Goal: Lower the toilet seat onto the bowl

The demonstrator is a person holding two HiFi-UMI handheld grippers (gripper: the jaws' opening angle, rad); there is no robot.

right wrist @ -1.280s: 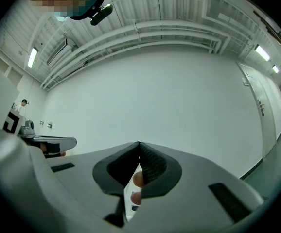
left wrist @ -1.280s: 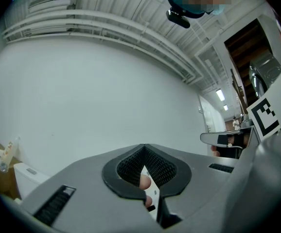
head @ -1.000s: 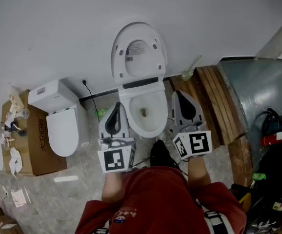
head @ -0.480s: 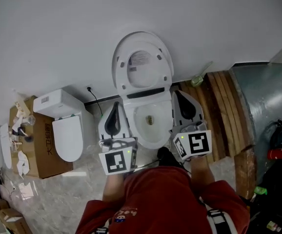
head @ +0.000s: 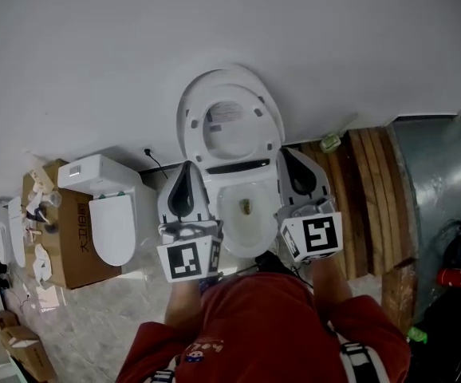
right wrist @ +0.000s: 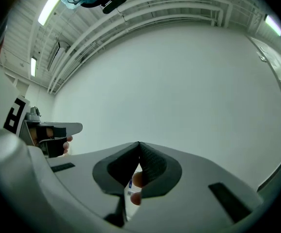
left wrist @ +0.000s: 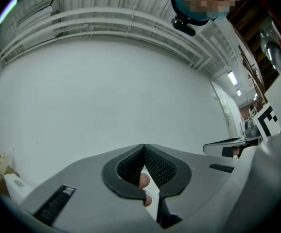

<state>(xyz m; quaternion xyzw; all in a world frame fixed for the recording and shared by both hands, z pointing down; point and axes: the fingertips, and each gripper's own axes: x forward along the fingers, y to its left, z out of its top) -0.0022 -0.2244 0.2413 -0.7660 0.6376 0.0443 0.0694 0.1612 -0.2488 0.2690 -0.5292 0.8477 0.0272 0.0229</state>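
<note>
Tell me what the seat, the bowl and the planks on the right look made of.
Seat: probably plastic, smooth white with a soft sheen, thin moulded ring.
Bowl: likely glazed ceramic, glossy white, thick rounded rim.
Planks: wood, brown with visible board seams; finish unclear from here.

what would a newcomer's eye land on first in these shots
The white oval toilet seat stands raised against the pale wall at the centre of the head view, with the open white bowl below it. On either side of the bowl, the grey-and-black left gripper and right gripper point at the wall, both shut and empty. A second white toilet, lid closed, stands left beside a brown cardboard box.
</note>
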